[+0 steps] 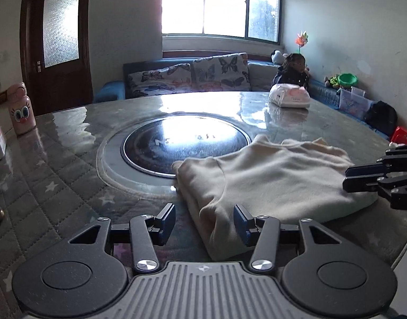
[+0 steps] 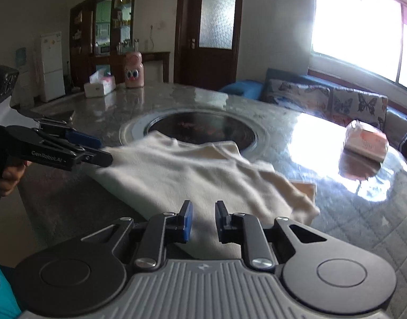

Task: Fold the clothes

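Observation:
A cream garment (image 1: 270,175) lies folded into a flat packet on the round table, near the front edge; it also shows in the right wrist view (image 2: 193,175). My left gripper (image 1: 204,222) is open over the garment's near left corner, with nothing between the fingers. It shows from the side in the right wrist view (image 2: 102,148) at the garment's left edge. My right gripper (image 2: 202,220) is open just above the garment's near edge and holds nothing. It enters the left wrist view (image 1: 348,179) from the right, at the garment's right edge.
The table (image 1: 57,175) has a quilted grey cover and a dark round inset (image 1: 185,143) at its centre. A pink bottle (image 1: 20,109) and a tissue box (image 2: 100,86) stand at the far left. A white packet (image 1: 289,95) lies at the far right. A sofa (image 1: 193,75) stands behind.

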Action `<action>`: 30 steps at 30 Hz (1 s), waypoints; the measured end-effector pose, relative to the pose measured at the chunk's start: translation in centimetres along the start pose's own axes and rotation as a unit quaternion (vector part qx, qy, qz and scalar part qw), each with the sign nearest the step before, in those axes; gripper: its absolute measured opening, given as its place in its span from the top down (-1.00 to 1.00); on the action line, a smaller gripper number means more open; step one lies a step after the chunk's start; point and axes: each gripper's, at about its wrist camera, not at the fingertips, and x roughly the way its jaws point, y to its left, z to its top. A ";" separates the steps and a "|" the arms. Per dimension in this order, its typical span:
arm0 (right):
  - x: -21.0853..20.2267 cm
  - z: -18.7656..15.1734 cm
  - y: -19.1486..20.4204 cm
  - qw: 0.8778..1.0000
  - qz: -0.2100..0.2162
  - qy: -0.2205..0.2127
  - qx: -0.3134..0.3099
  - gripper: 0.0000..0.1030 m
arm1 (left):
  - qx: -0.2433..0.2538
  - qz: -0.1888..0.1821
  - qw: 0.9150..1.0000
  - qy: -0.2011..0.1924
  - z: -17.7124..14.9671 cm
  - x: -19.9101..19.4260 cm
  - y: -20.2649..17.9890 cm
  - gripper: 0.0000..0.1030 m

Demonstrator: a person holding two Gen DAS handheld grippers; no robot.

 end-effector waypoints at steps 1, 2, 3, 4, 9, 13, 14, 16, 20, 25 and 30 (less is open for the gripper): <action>0.2 0.1 0.2 1.000 0.005 0.000 0.001 0.63 | -0.003 0.004 1.000 0.004 0.0 0.2 0.1 -0.01; 0.4 0.1 0.3 1.000 0.011 0.000 0.002 0.63 | -0.006 0.009 1.000 0.009 0.0 0.4 0.3 0.00; 0.6 0.2 0.5 1.000 0.016 0.000 0.003 0.62 | -0.009 0.013 1.000 0.016 -0.1 0.7 0.5 -0.04; 1.1 -0.1 0.7 1.000 0.021 0.008 0.001 0.62 | -0.013 0.012 1.000 0.021 -0.2 0.9 0.7 -0.04; 1.0 -0.2 0.2 0.999 0.026 0.015 0.011 0.62 | -0.009 0.011 1.000 0.024 -0.2 0.7 0.6 -0.06; 0.3 0.9 -2.2 0.999 0.002 0.003 0.035 0.60 | -0.010 0.007 1.000 0.016 0.5 0.4 0.5 -0.10; 0.5 1.0 -2.9 0.999 -0.009 0.003 0.040 0.60 | -0.010 0.007 1.000 0.014 0.7 0.3 0.4 -0.11; 0.9 1.2 -4.5 0.998 -0.031 0.005 0.049 0.60 | -0.010 0.008 1.000 0.013 0.9 0.5 0.3 -0.15; 2.7 1.0 -8.0 0.995 -0.060 0.020 0.080 0.60 | -0.010 0.011 1.000 0.020 0.8 1.1 0.4 -0.17; 4.3 0.2 -10.2 0.991 -0.076 0.044 0.099 0.62 | -0.010 0.018 0.999 0.024 0.6 1.3 0.9 -0.25; 4.3 1.9 -9.5 0.995 -0.064 0.029 0.070 0.62 | -0.006 0.019 1.000 0.017 1.2 1.4 0.6 -0.29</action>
